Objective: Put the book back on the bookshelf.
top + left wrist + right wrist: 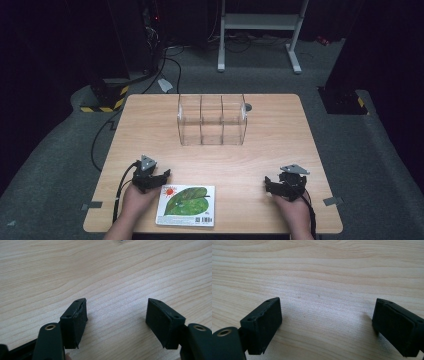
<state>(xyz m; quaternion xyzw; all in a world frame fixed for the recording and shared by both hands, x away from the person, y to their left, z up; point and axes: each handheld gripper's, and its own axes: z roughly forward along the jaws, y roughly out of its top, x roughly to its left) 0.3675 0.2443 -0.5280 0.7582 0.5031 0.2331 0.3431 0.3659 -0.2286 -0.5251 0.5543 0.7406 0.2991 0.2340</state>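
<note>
A clear box [212, 120] with three compartments stands on the far half of the table [280, 145], each compartment showing nothing inside; a book [186, 205] with a green leaf cover lies flat well nearer than the box, at the table's near edge; the left gripper [159, 179] rests just beside the book, jaws spread wide with nothing between them; the right gripper [274, 186] sits near the same edge, well apart from the book, jaws likewise parted over bare wood; open tabletop lies between box and book.

Your left gripper [156, 176] rests just beside the book [186, 205] (leaf cover); your right gripper [285, 186] sits well apart.
</note>
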